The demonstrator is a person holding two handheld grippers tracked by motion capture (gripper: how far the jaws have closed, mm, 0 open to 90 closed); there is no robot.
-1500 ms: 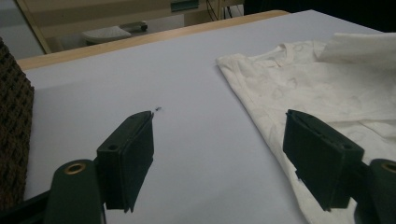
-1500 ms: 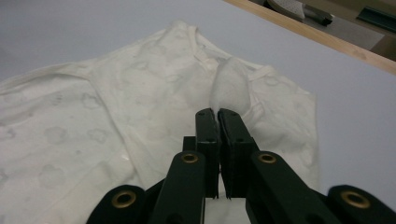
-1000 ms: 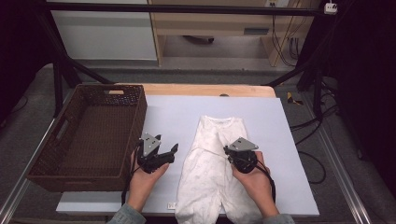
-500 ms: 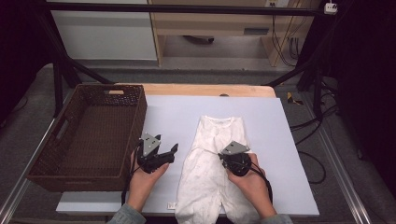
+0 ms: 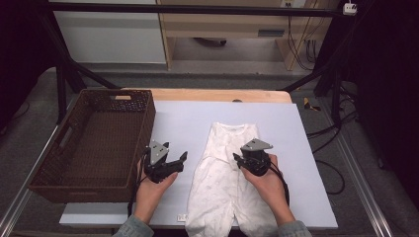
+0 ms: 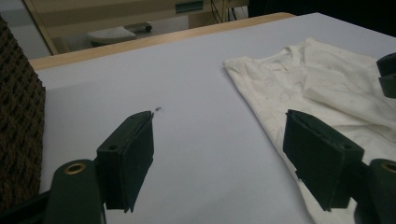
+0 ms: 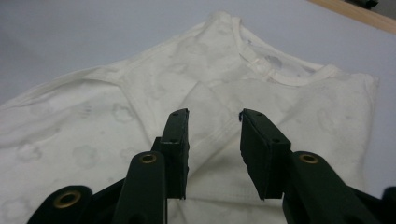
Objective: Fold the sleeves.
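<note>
Right hand-held gripper [image 7: 212, 154], jaws just opening over the sleeve folded onto the white baby romper [image 5: 225, 168] lying flat mid-bench [image 5: 178, 118], has let go; left hand-held gripper [image 5: 170, 165] hovers spread beside it; folding underway, next likely the left sleeve.

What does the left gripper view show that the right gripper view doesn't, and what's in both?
The left gripper view alone has the brown wicker basket at its left edge, the left gripper with its jaws standing wide apart over bare white table cover, and part of the other gripper at the right edge. The right gripper view alone has the right gripper, whose jaws have just been opening, apart over a folded-in sleeve without pinching it. Both share the white baby garment lying flat, neckline visible, and the table's wooden far edge.
</note>
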